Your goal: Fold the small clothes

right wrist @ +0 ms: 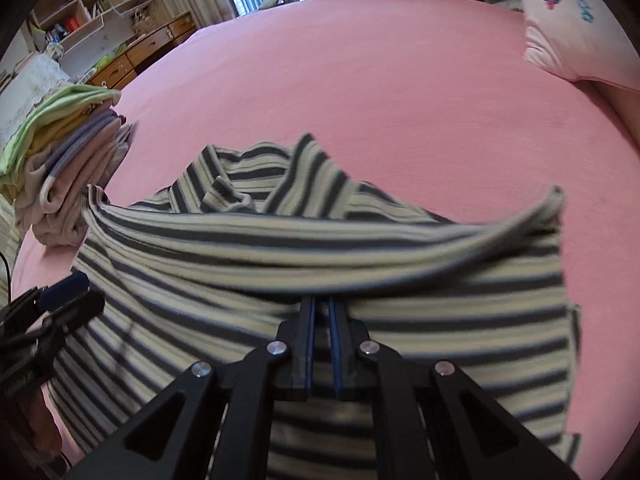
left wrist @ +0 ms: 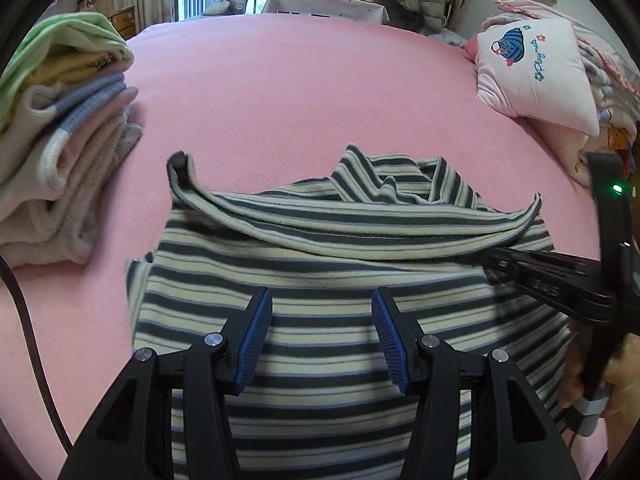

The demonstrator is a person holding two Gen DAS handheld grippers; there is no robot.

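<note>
A grey-and-cream striped top (left wrist: 320,320) lies on the pink bed (left wrist: 300,100), its near part folded back over itself into a raised band. It also fills the right wrist view (right wrist: 320,248). My left gripper (left wrist: 322,300) is open and empty just above the striped cloth. My right gripper (right wrist: 323,304) is shut on the folded band of the striped top, its tips under the fold. In the left wrist view the right gripper (left wrist: 500,258) reaches in from the right edge. The left gripper (right wrist: 76,296) shows at the left of the right wrist view.
A stack of folded small clothes (left wrist: 60,140) sits at the left of the bed, also in the right wrist view (right wrist: 68,152). A pink pillow (left wrist: 536,72) lies at the far right. Shelves and drawers (right wrist: 100,32) stand beyond the bed.
</note>
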